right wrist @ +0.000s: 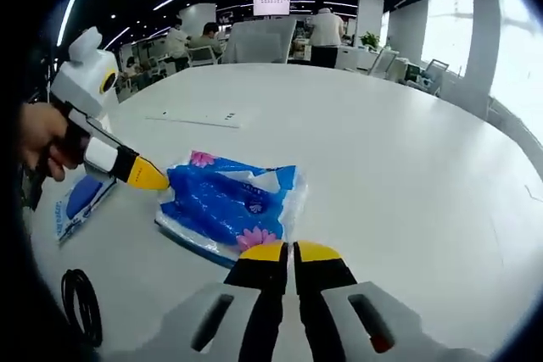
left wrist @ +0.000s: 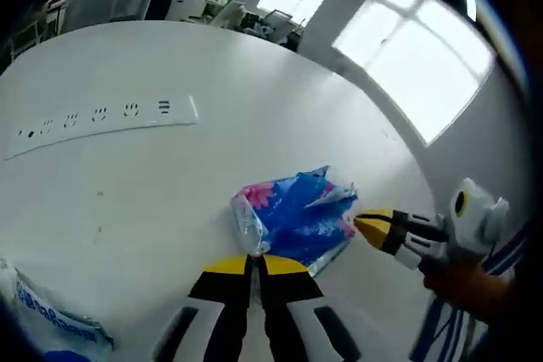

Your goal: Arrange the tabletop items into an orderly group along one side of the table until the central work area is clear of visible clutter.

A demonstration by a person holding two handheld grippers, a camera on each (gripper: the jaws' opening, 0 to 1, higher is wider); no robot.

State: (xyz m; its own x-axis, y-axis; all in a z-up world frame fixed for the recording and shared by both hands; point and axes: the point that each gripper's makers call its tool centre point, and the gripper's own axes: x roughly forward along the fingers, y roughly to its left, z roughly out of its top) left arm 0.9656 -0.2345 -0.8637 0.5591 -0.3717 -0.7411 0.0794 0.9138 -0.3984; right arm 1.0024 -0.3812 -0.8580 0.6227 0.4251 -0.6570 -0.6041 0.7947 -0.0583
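A blue plastic packet (left wrist: pixel 297 214) with pink flowers lies on the white table (left wrist: pixel 170 192). In the left gripper view my left gripper (left wrist: pixel 254 262) is shut, pinching the packet's near corner. My right gripper (left wrist: pixel 366 225) comes in from the right with its yellow tip closed on the packet's opposite edge. In the right gripper view the same packet (right wrist: pixel 225 201) lies just beyond my right gripper (right wrist: pixel 288 252), whose shut jaws meet its near edge by a pink flower. My left gripper (right wrist: pixel 153 179) holds the packet's left end.
A white power strip (left wrist: pixel 102 120) (right wrist: pixel 191 118) lies flat farther back. A second blue-and-white packet (left wrist: pixel 47 315) (right wrist: pixel 81 201) sits near the table edge, beside a black cable coil (right wrist: pixel 81 303). A hand (right wrist: pixel 38 142) holds the left gripper. People and chairs stand beyond the table.
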